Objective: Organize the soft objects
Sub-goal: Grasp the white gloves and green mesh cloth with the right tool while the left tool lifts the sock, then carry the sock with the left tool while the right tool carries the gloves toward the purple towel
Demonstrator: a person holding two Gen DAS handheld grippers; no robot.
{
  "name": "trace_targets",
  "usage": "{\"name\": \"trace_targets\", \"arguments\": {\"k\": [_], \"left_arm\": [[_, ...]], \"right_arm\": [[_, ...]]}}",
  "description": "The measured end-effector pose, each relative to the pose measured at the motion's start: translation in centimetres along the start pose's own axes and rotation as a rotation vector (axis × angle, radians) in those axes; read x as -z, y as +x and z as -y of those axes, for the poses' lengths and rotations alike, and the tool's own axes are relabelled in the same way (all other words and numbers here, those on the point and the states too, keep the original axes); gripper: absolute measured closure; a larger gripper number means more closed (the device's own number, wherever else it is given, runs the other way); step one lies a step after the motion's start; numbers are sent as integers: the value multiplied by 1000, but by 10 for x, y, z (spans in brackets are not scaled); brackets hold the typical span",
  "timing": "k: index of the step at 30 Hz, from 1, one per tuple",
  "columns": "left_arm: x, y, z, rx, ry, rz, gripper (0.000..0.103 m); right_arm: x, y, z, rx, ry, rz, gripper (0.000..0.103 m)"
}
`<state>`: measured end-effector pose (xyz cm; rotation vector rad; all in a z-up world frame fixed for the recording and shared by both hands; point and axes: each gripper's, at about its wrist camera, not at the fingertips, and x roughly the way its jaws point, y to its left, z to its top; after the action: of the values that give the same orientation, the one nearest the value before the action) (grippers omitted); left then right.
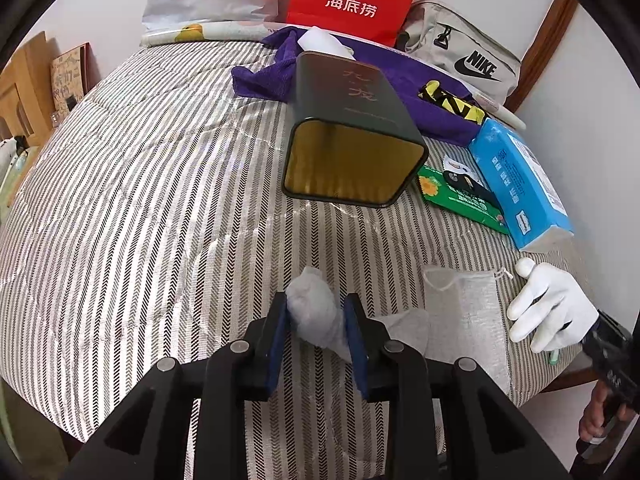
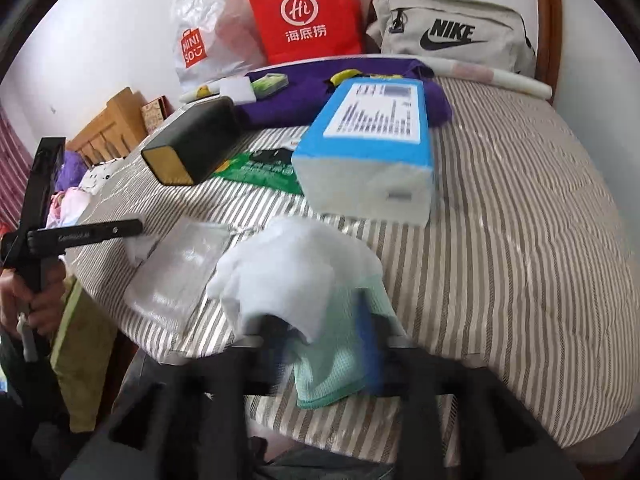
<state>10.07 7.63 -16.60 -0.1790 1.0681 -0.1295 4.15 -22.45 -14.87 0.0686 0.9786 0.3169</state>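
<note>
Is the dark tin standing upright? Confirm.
No, the dark tin lies on its side on the striped bedcover, its open gold-lined mouth facing the camera.

the bed [image 1: 140, 200] wears a quilted cover of grey and white herringbone stripes. a dark tin [image 1: 352, 132] with a gold inside lies on its side near the middle. a purple cloth [image 1: 272, 76] spreads toward the far edge. a green packet [image 1: 452, 196] and a blue tissue pack [image 1: 520, 184] lie by one side edge; a pale mesh pouch [image 1: 464, 304] lies near the front edge.
</note>
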Motion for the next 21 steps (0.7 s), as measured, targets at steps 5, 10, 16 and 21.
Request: {"name": "trace_targets", "arguments": {"k": [5,10,16,21], "left_arm": [[2,-1,4,30,-1,4,60],[5,-1,12,18,34,5,52],[7,-2,10,53,28,18,44],[7,0,13,34,49,29,44]], "right_arm": [[10,-14,3,-51,30,39,41],[-2,-11,-3,-41,32,66,40],[-21,15,-12,-26,15,46,39],[-27,33,-11,-25,25,47,39]]}}
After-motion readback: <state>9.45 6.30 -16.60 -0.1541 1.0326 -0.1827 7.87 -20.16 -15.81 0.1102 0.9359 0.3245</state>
